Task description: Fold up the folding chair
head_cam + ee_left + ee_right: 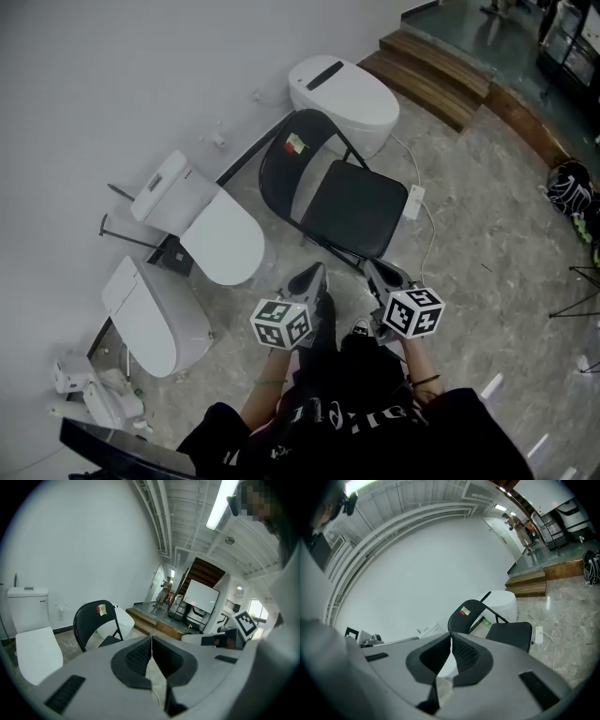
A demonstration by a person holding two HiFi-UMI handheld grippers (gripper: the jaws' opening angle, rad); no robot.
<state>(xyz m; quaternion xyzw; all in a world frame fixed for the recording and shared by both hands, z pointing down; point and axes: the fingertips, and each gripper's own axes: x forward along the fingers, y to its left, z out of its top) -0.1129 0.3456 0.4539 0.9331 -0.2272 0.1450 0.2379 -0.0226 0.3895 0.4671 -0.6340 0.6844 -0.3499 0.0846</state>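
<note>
A black folding chair (349,208) stands unfolded on the marble floor, its round backrest (298,150) bearing a small red and green sticker. My left gripper (311,278) hangs shut and empty just short of the seat's front left edge. My right gripper (384,276) is shut and empty too, near the seat's front right edge. In the left gripper view the chair (96,623) shows left of the closed jaws (151,641). The chair (497,625) sits beyond the closed jaws (451,637) in the right gripper view.
Three white toilets stand around the chair: one behind it (342,97), one to its left (206,220) and one nearer me (155,314). A white power strip (414,202) with a cable lies right of the seat. Wooden steps (441,70) rise at the back right.
</note>
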